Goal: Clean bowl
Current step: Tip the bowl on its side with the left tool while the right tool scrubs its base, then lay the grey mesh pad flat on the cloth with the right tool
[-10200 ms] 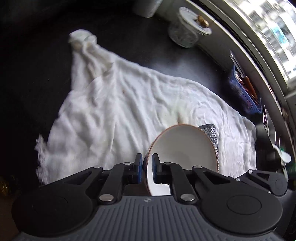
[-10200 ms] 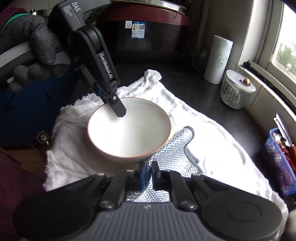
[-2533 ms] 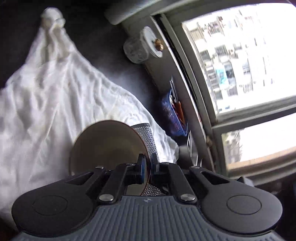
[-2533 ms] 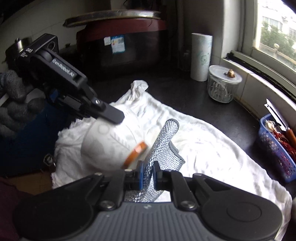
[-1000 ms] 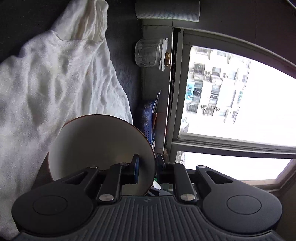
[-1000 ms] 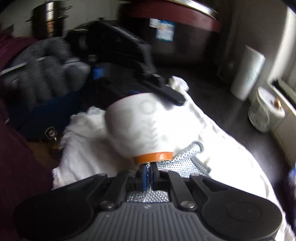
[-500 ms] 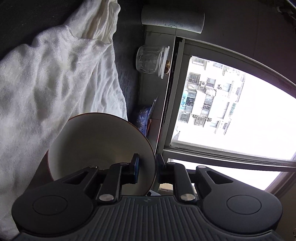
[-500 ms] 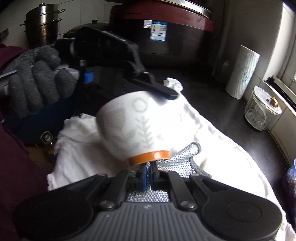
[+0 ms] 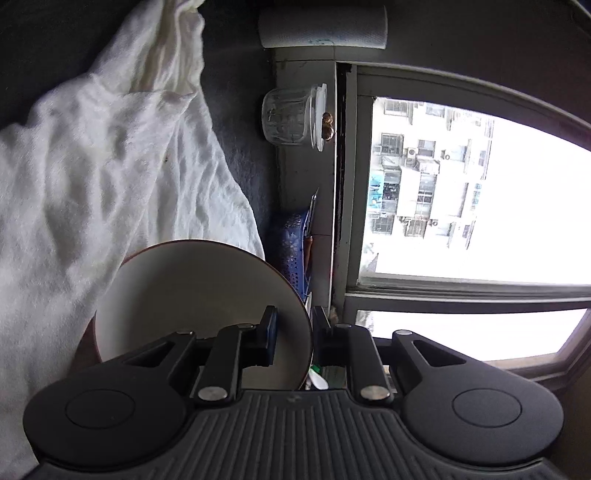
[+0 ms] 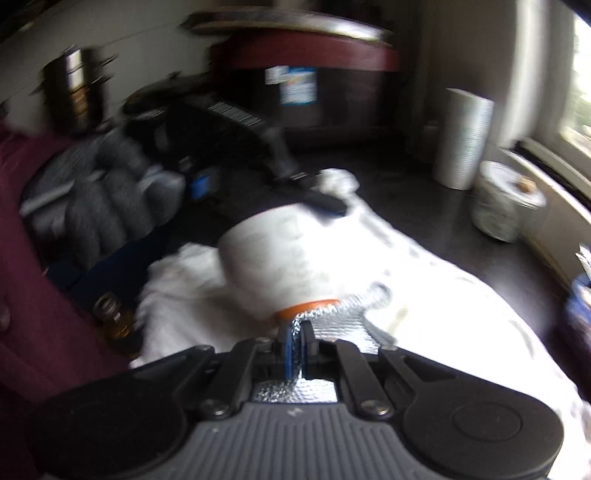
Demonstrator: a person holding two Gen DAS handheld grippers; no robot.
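Step in hand, by my read: scrubbing the outside/foot of the bowl (image 10: pixel 284 262).

Left gripper (image 9: pixel 293 334) has the bowl by its rim: one finger inside, one outside, the wall pinched between w/ only a narrow gap. In the right wrist view the bowl hangs tipped over above the white cloth (image 10: pixel 424 314) spread on the dark desk (image 10: pixel 406 192), orange foot ring pointing toward the right gripper (image 10: pixel 295 345). Gloved hand (image 10: pixel 99 203) holds the left tool at left of frame.

Right gripper is clamped nearly fully closed on a silver mesh scourer (image 10: pixel 332 314); the mesh sticks out past the fingertips and meets the bowl right at the foot ring. Frame is motion-blurred, so exact contact is hard to call.

From the left wrist view the bowl's inside (image 9: pixel 192 295) faces the camera and looks plain, no obvious dirt. Jar (image 9: pixel 291 116), paper roll (image 9: pixel 321 27) and blue basket (image 9: pixel 291 251) sit by the window, well clear.

Next move likely calls for: keep the rim pinch firm so the bowl doesn't twist, drag the mesh round the base and up the outer wall, rotate the bowl w/ the left wrist to expose unscrubbed parts. Risk: rim slipping under scrub pressure.
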